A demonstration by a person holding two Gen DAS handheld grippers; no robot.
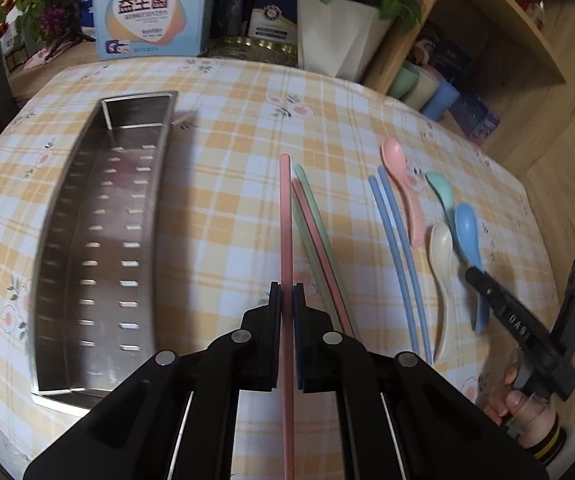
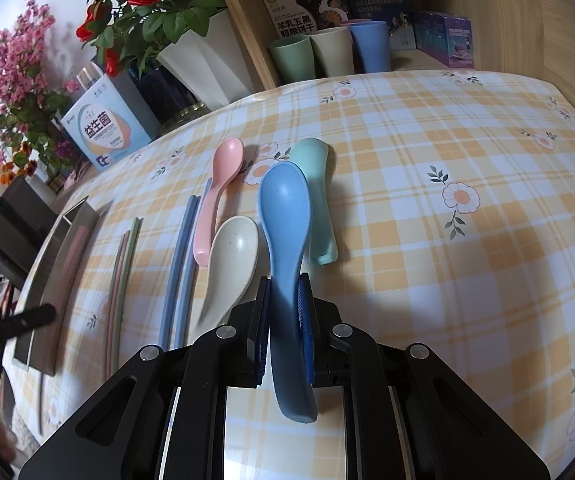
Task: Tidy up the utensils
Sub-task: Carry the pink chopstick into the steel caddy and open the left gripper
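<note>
Pink plastic chopstick (image 1: pixel 286 216) sits clamped in the left gripper (image 1: pixel 286 292), raised lengthwise beside the empty perforated steel tray (image 1: pixel 99 240), probably bound there; the right gripper (image 2: pixel 285 292) pinches the blue plastic spoon (image 2: pixel 285 216).

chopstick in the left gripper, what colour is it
Pink; the chopstick clamped in the left gripper shows best in the left wrist view.

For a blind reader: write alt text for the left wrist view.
The left gripper clamps a pink chopstick above a checked tablecloth. An empty steel tray lies left; chopsticks and spoons lie right.
</note>
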